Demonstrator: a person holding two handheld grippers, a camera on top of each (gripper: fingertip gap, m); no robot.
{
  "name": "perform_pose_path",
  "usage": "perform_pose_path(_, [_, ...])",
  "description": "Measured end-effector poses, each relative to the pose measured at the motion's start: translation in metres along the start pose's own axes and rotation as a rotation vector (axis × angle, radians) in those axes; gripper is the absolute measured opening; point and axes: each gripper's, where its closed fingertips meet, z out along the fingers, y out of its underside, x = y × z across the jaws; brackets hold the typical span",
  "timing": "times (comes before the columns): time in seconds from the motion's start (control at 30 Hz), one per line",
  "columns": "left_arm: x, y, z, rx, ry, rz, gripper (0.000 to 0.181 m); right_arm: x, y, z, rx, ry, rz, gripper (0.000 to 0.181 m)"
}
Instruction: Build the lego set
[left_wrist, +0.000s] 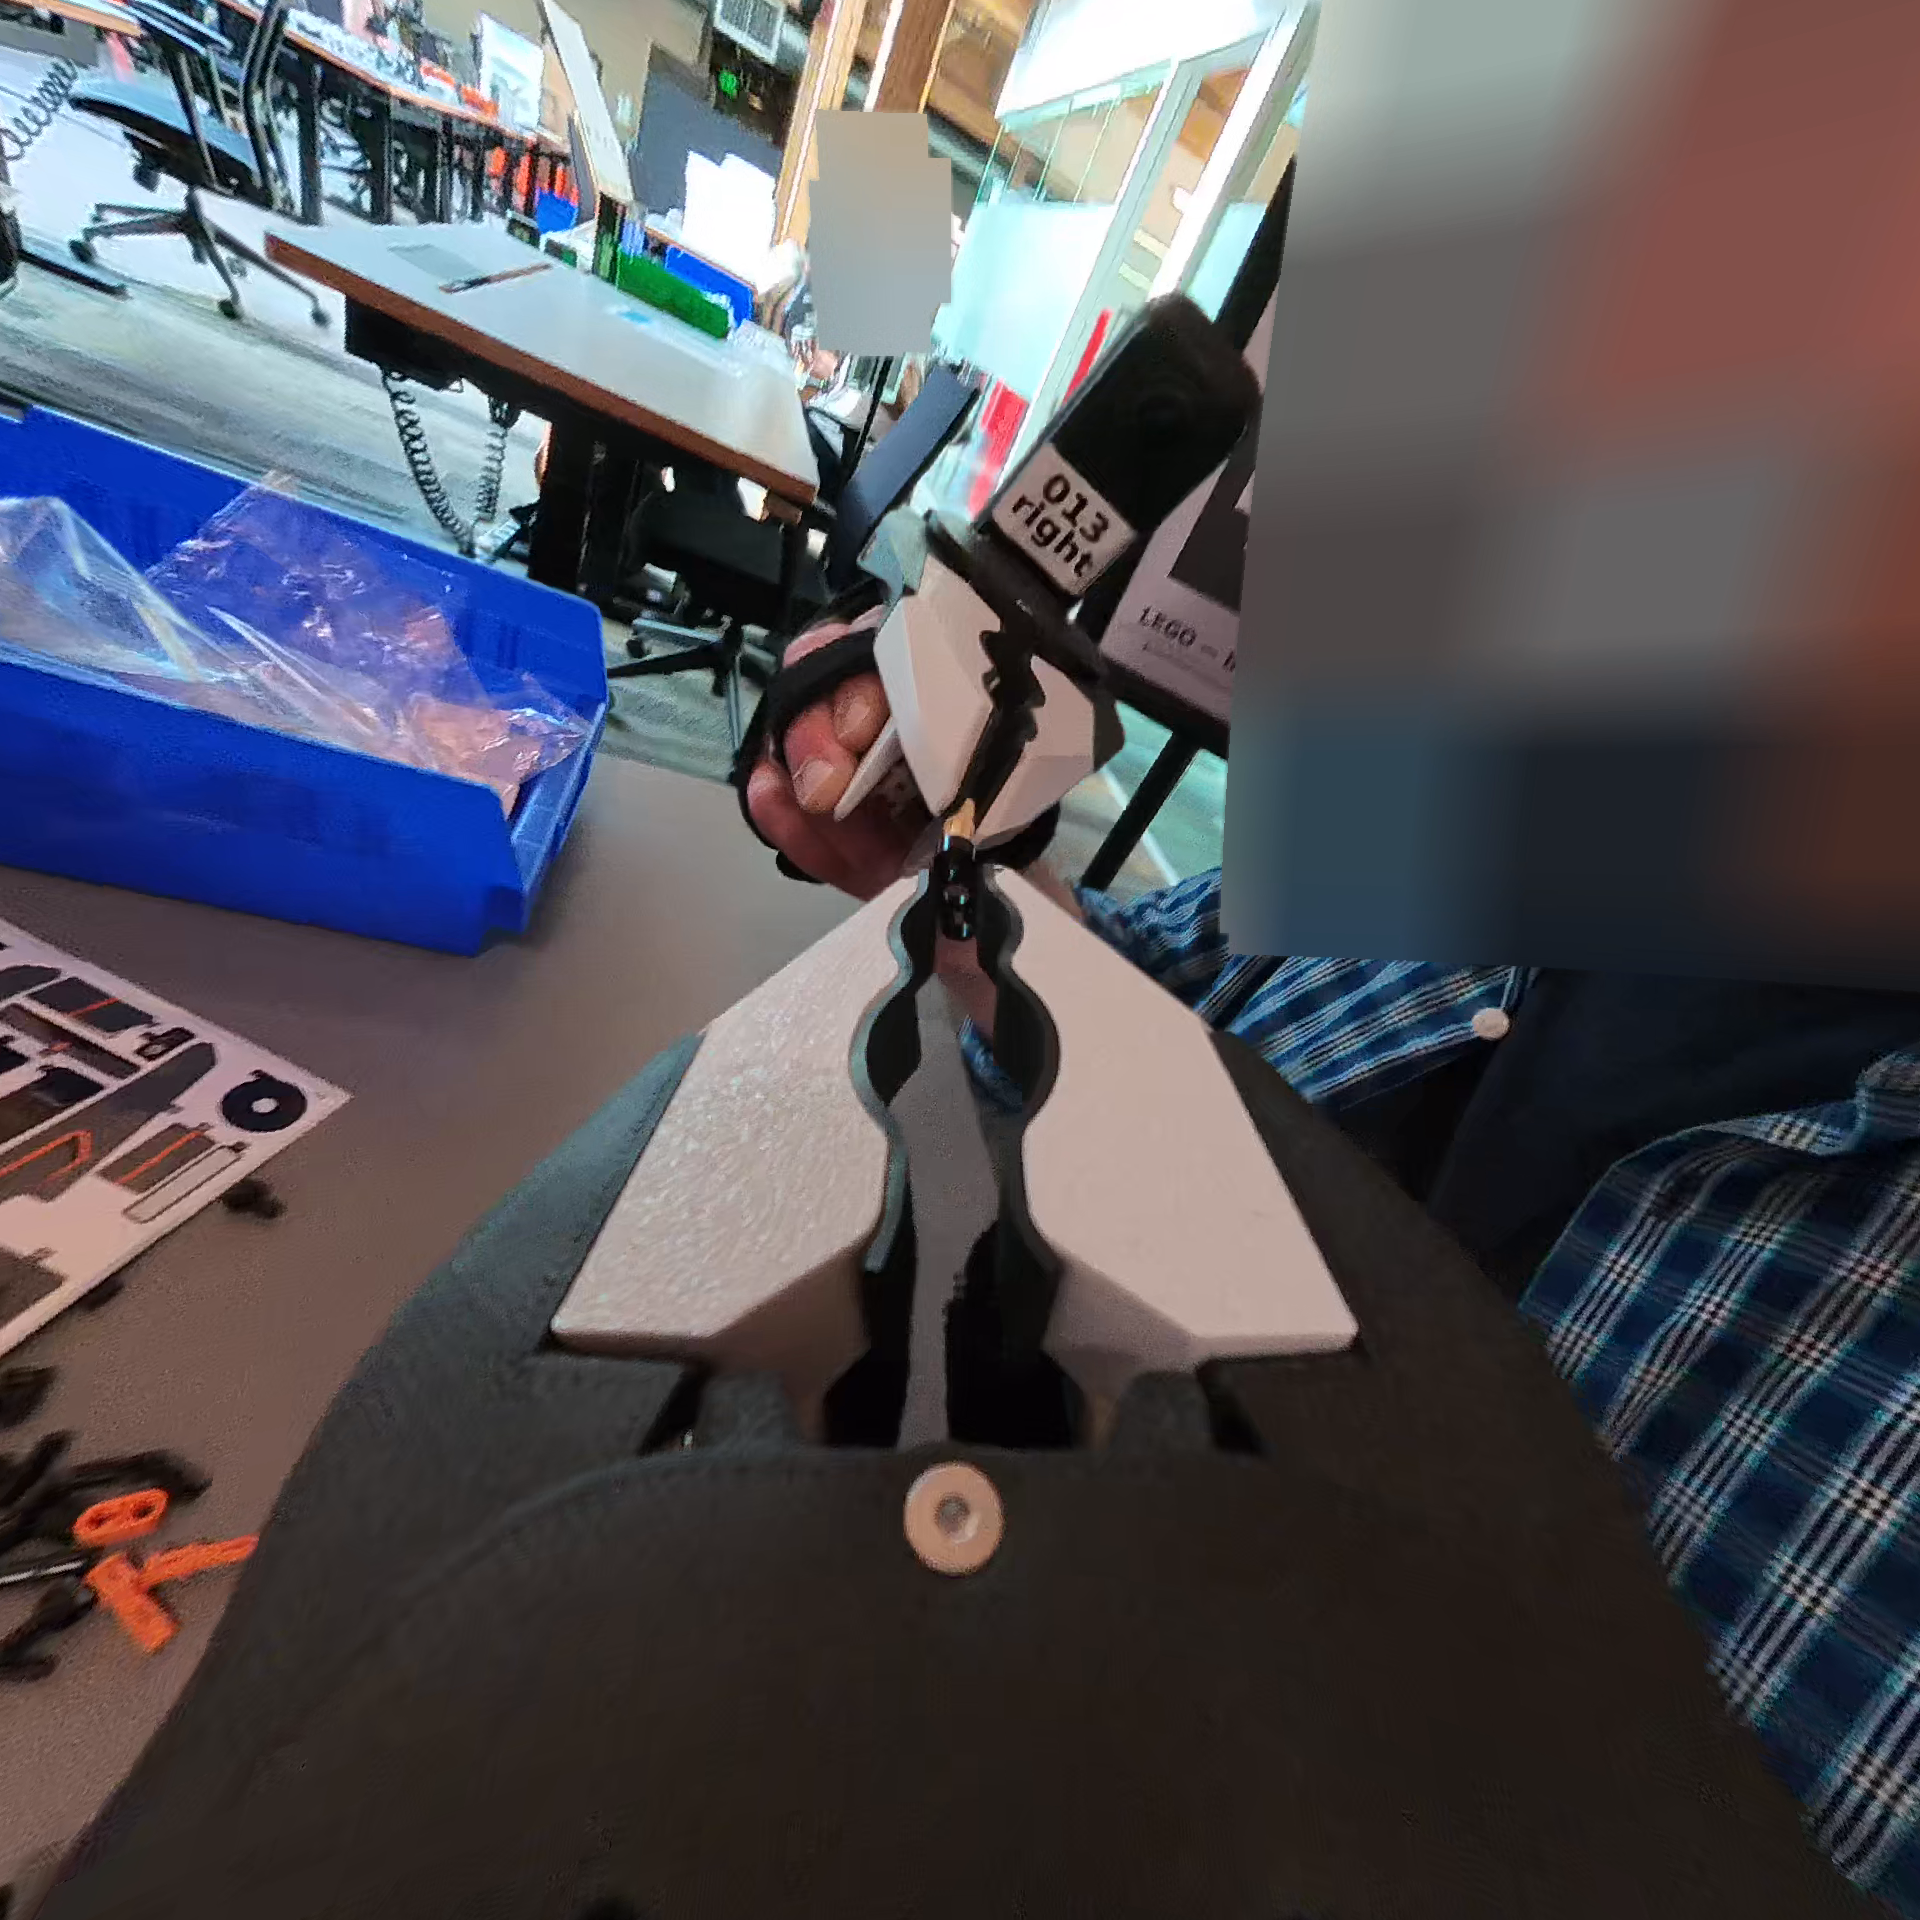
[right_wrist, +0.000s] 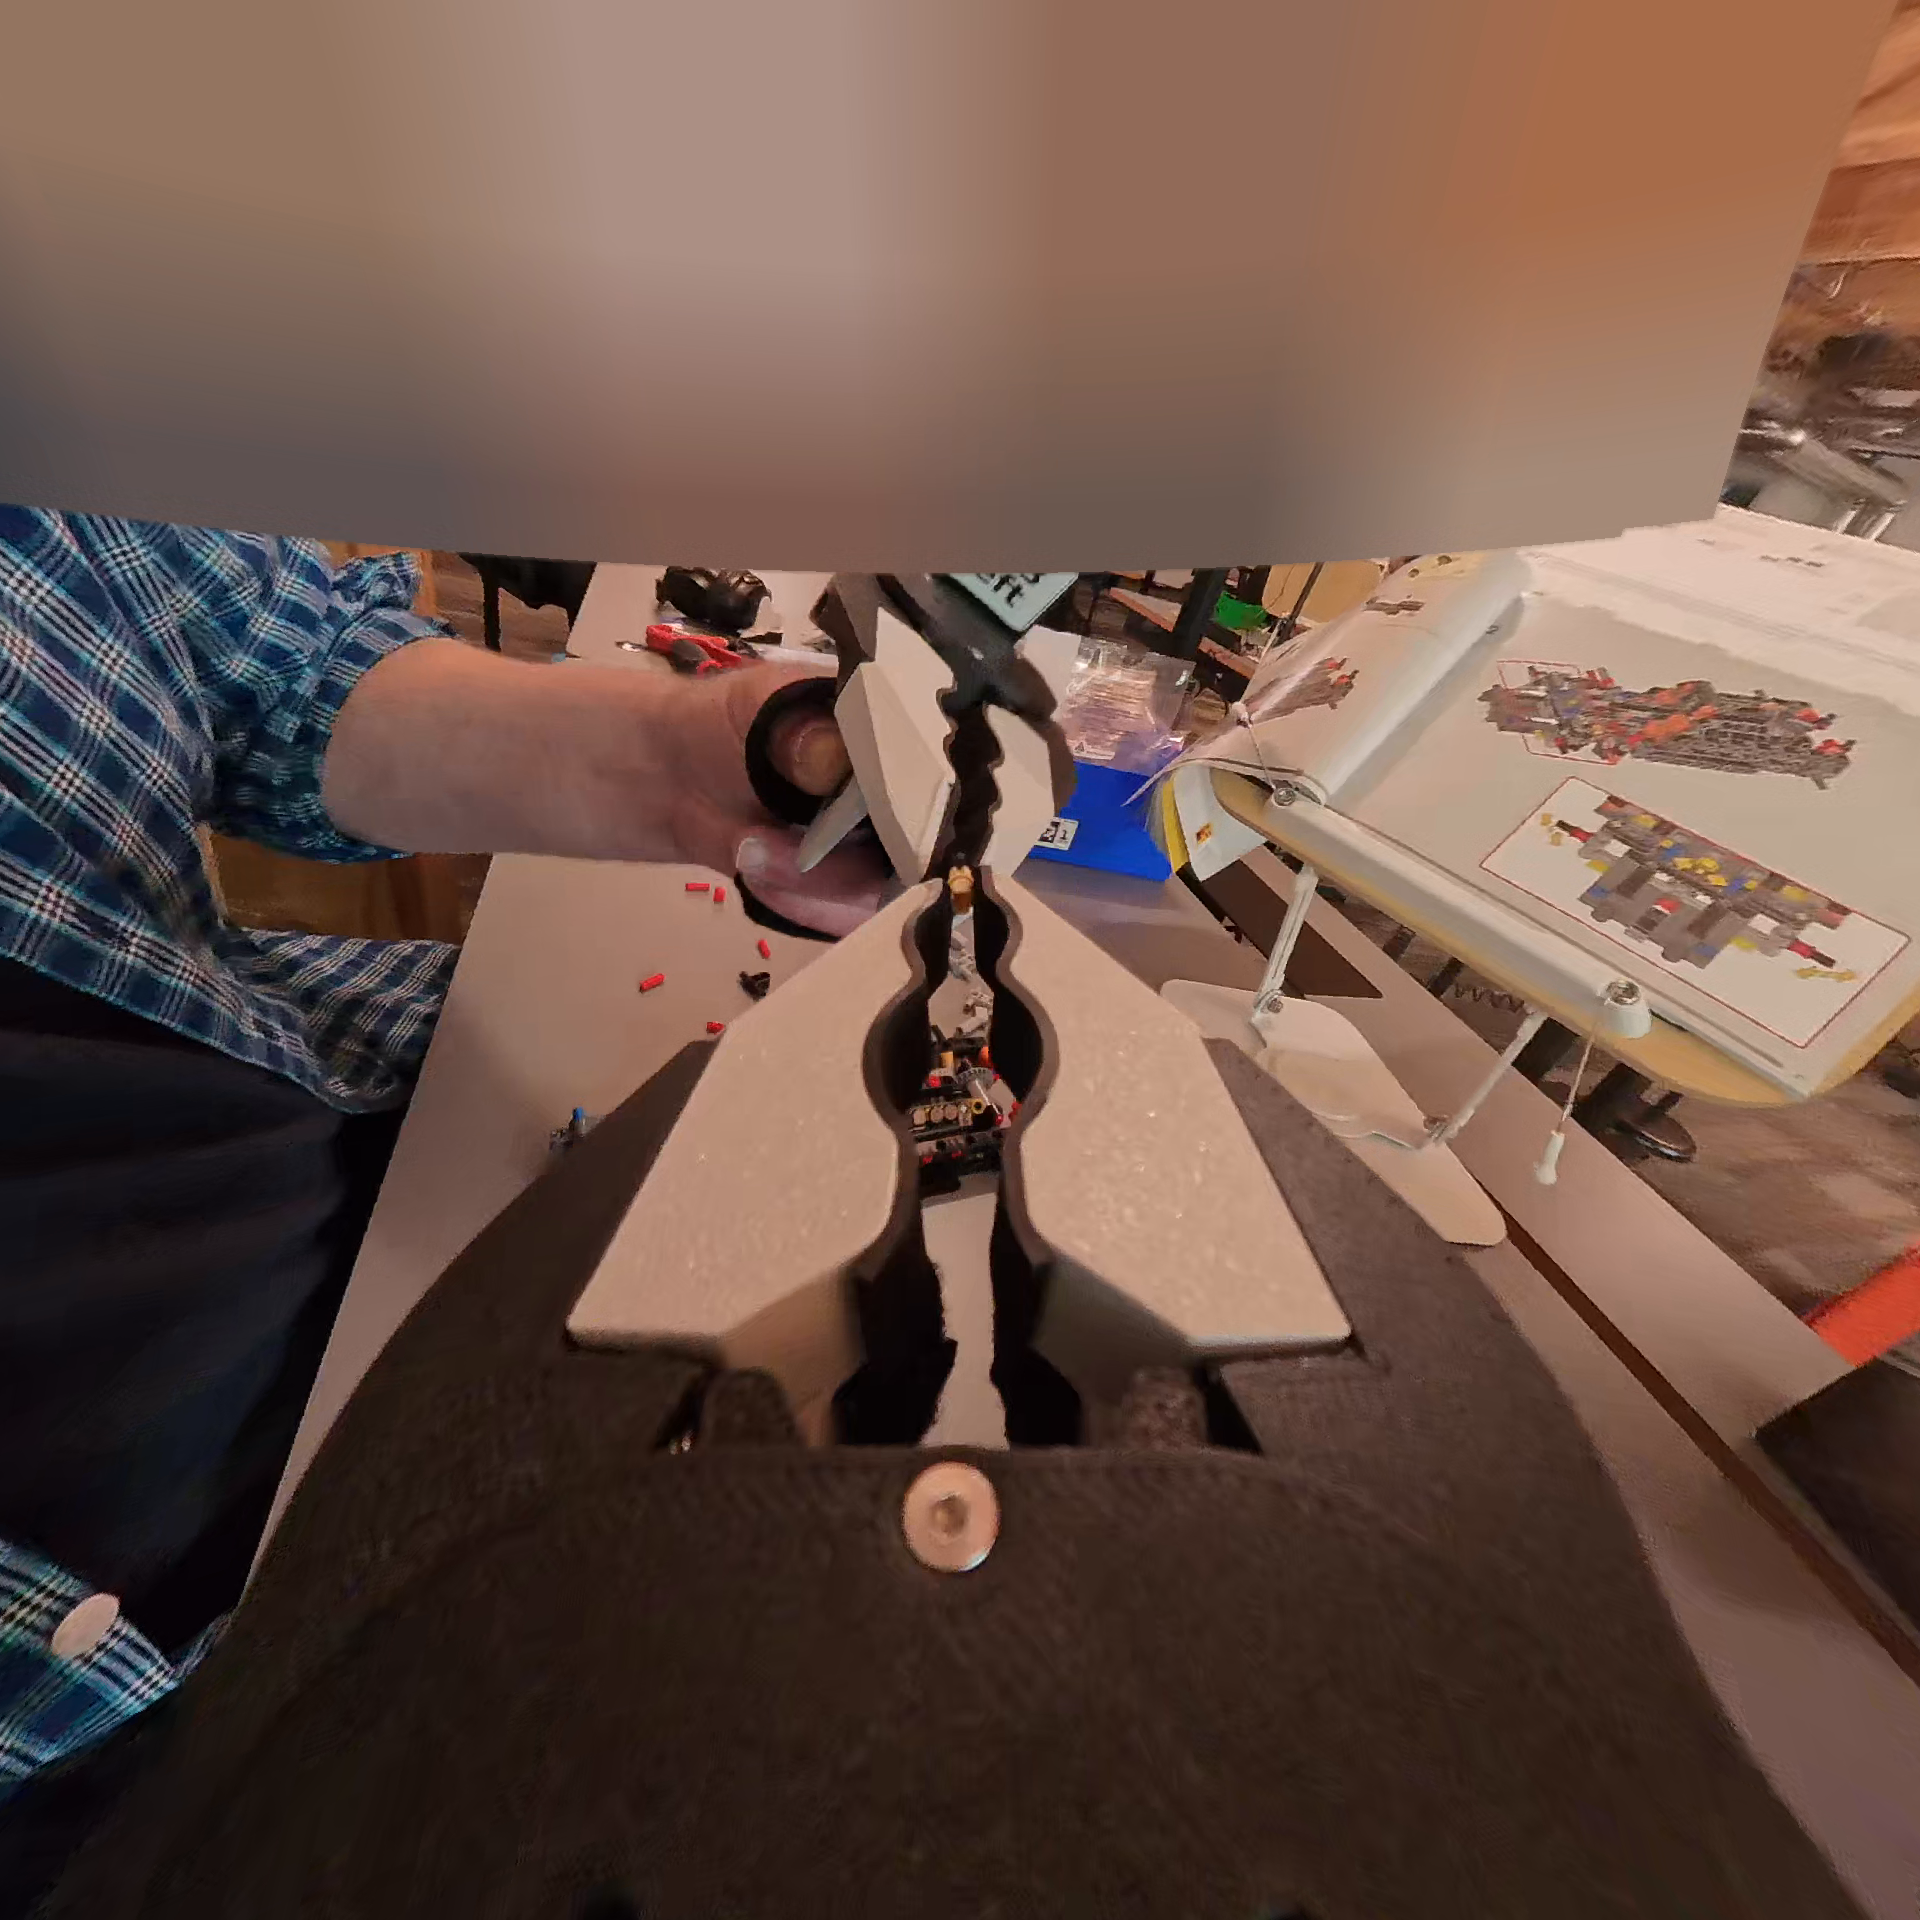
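— Now, look first at your left gripper (left_wrist: 956, 904), in the centre of the left wrist view. Its fingers are pressed together on a small black piece (left_wrist: 956, 902). Your right gripper (right_wrist: 961, 891) meets it tip to tip, and it pinches a small tan pin (right_wrist: 961, 885).

— So I should push the pin into the black piece?

— I think so, yes. Keep both grippers on one line, so that the pin goes straight in. If you tilt, I judge the pin may slip out or turn between the fingers. Press slowly and do not loosen either grip until the pin is seated.

— Where is the model?

— It lies on the grey table (right_wrist: 540, 935), low in the centre of the right wrist view; you see the partly built model (right_wrist: 951, 1117) through the gap between the fingers. Both grippers are held up above the table.

— What is around me?

— In the right of the right wrist view the instruction booklet (right_wrist: 1558, 821) stands on its holder, near your right gripper. Small red pins (right_wrist: 651, 980) lie at centre left. In the left wrist view a blue bin (left_wrist: 260, 748) with plastic bags is at middle left, a sticker sheet (left_wrist: 114, 1101) below it, and loose orange and black pieces (left_wrist: 125, 1548) at lower left.

— Does something block me?

— Between the tips, nothing that I can see.
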Motion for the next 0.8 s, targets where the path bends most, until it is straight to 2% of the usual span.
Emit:
perform_pose_path(0.27, [0.003,0.007,0.001,-0.109,-0.032,0.079,0.007,-0.005,0.002,0.001,0.017,-0.086,0.031,0.001])
perform_pose_path(0.8, [-0.012,0.024,0.004,-0.395,-0.244,0.370,0.007,-0.008,0.017,0.001,-0.062,-0.124,0.046,0.001])
